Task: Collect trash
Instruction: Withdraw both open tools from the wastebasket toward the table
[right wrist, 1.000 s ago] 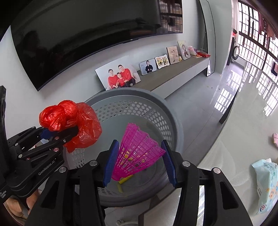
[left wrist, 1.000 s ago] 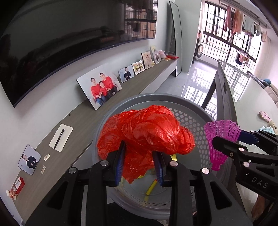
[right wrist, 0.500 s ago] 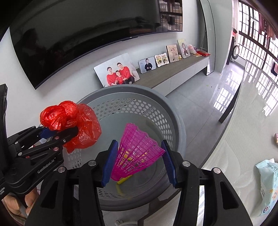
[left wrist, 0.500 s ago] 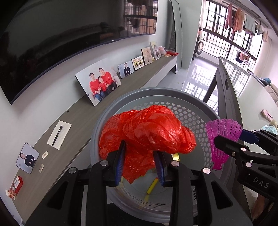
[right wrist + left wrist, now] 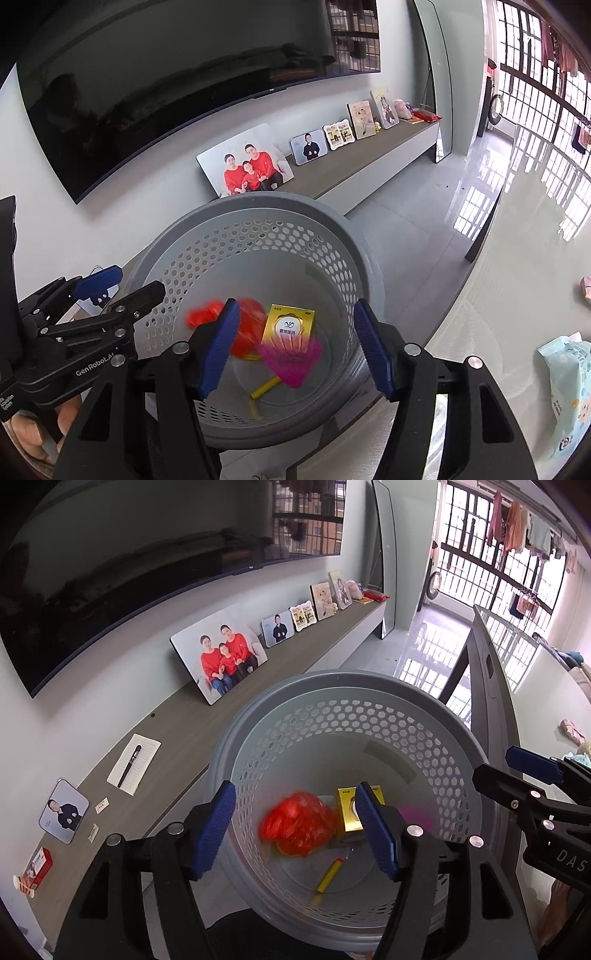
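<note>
A grey perforated basket (image 5: 280, 701) (image 5: 362, 254) stands below both grippers. Inside it a crumpled red plastic bag (image 5: 297, 825) (image 5: 251, 332) and a pink shuttlecock (image 5: 291, 360) (image 5: 415, 812) appear motion-blurred, low in the basket. A yellow box (image 5: 347, 812) (image 5: 290, 325) and a yellow stick (image 5: 328, 877) (image 5: 264, 389) lie on the bottom. My left gripper (image 5: 299, 834) (image 5: 122, 286) is open and empty above the basket. My right gripper (image 5: 295, 350) (image 5: 509, 764) is open and empty above it too.
A long wooden TV shelf (image 5: 177, 723) with several photo frames (image 5: 219, 653) runs along the wall under a big TV (image 5: 129, 561). A notepad with a pen (image 5: 133, 764) lies on it. A tissue pack (image 5: 567, 376) lies on the pale table surface at right.
Both grippers opened. The red bag dropped from the left gripper and the pink shuttlecock dropped from the right one, both into the basket.
</note>
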Available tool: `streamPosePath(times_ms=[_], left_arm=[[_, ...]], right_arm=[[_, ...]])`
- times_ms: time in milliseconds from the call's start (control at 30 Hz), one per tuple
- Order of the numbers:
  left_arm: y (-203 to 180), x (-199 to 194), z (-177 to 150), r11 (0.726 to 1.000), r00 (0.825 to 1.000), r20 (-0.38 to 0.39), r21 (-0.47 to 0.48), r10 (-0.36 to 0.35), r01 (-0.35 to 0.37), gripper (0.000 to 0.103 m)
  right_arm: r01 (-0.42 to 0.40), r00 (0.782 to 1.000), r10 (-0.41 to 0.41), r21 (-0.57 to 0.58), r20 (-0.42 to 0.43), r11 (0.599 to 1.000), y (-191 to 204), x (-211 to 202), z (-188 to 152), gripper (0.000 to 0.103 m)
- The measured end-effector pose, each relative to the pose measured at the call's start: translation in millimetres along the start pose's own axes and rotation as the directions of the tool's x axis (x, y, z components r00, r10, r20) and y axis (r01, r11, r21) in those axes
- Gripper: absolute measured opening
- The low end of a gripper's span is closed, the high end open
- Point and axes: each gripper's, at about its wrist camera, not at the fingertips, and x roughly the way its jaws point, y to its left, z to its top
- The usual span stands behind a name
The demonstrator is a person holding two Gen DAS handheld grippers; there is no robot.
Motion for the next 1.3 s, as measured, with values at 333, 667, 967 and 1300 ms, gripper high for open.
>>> streamPosePath(times_ms=[333,667,967,1300], left_arm=[[1,-5,-1,1.000,1.000,0.003,-0.008,0.020,-0.020,0.075],[2,-16,-4,0.999,0.999,0.016,-0.027,0.032,-0.031,0.080],[-6,-29,-9,0.999,0.999,0.033,-0.035,0.027,-0.025,0.081],[-42,-50,-15,1.000,0.998,0.060,0.022,-0.017,0.015,0.081]], right_arm=[[-0.001,1.000,0.001,0.004,0.008,1.000,0,-1,-1,0.061],[0.004,1.000,-0.004,0.000,0.029,1.000,1,-8,-2,0.063],[0.017,0.998,-0.020,0.051,0.066,0.999,-6,-32,-11,0.063],[0.112,0.988,-0.125,0.135,0.094,0.985,-42,-75,-43,0.065]])
